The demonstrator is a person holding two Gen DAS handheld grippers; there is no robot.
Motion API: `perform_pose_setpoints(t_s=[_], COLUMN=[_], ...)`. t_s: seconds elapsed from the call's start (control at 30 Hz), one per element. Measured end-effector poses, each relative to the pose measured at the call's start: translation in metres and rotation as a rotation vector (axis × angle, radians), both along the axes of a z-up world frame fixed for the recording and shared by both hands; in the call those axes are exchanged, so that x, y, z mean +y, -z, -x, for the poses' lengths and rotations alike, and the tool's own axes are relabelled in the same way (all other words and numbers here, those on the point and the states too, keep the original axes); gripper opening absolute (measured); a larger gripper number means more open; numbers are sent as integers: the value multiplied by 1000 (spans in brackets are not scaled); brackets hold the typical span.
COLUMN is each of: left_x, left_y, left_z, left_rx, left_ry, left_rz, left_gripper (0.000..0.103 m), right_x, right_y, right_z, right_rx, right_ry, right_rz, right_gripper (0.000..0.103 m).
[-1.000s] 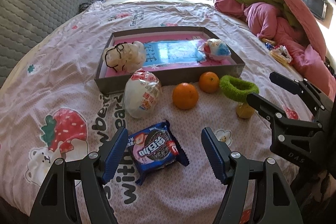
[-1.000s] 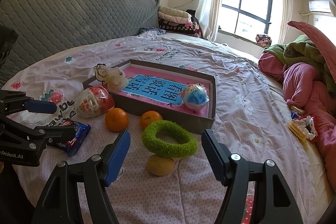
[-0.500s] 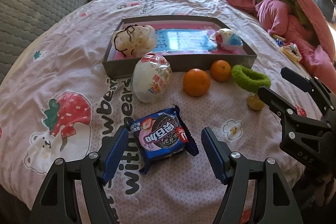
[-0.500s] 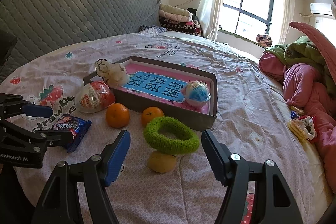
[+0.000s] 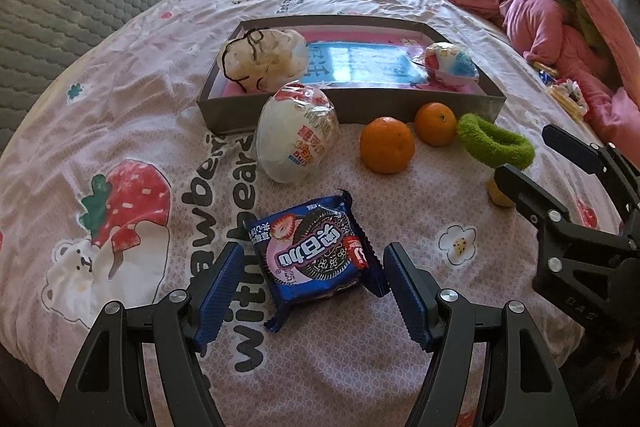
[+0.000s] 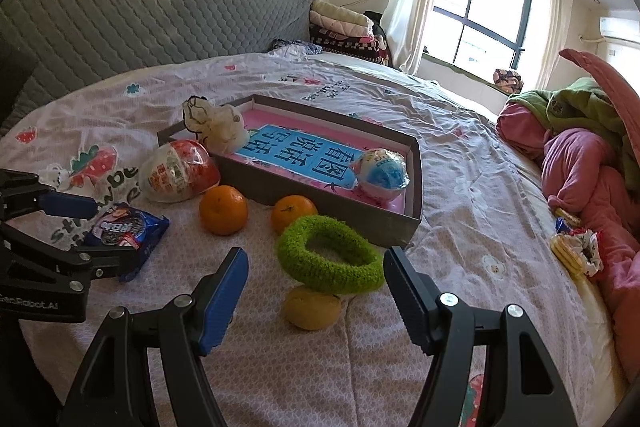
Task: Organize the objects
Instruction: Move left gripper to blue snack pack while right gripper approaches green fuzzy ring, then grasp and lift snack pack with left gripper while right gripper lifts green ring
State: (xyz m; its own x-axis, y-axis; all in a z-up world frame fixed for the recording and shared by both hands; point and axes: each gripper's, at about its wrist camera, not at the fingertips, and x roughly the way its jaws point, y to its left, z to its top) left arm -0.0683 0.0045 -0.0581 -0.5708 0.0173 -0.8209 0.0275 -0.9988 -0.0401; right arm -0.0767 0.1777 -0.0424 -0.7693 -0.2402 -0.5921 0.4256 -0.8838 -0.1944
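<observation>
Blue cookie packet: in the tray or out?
Out. The blue cookie packet lies on the bedspread before the tray, between open left gripper fingers.

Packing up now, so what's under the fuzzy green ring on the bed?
A small yellow fruit props up the fuzzy green ring. Its top is covered, so the contact cannot be seen.

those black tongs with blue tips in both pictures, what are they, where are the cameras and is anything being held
They are two hand-held grabbing tools, one in each of a person's hands, each with a camera looking along its fingers. One picture is from the left tongs, the other from the right tongs. Both stand open and hold nothing.

On the bedspread lie a blue cookie packet between the left fingers, untouched, two oranges, a wrapped white-and-red egg, and a green fuzzy ring leaning on a yellow fruit ahead of the right tongs. The grey tray already holds a white bag and a blue-and-white wrapped ball.
</observation>
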Motion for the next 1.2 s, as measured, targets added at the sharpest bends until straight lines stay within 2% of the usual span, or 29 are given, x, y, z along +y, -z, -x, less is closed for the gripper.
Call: perform_pose_setpoints(t_s=[0.47,0.53,0.7,0.8,1.0,1.13,1.2], left_x=[-3,-6,-9,-9,-11,-10,-8], left_y=[12,15,18,19,21,21,20], left_z=[9,12,14,13,15,15,16], left_rx=[-44,-58,-69,-71,-68,-57,-53], left_ry=[-53,-68,-83,-88,-95,-85,-80], left_rz=[-3,-18,-52,-57,-80,-94,-90], left_gripper=[74,74,74,74,73,59,58], right_x=[-23,-25,-26,-23,-15,-10,-7], right_y=[20,21,22,21,17,15,13], right_z=[21,23,28,30,33,35,35], right_rx=[51,53,31,23,-11,-27,-33], right_ry=[23,21,11,5,-13,-13,-14], right_rz=[-196,-205,-198,-169,-98,-54,-30], right_gripper=[69,61,35,27,21,21,21])
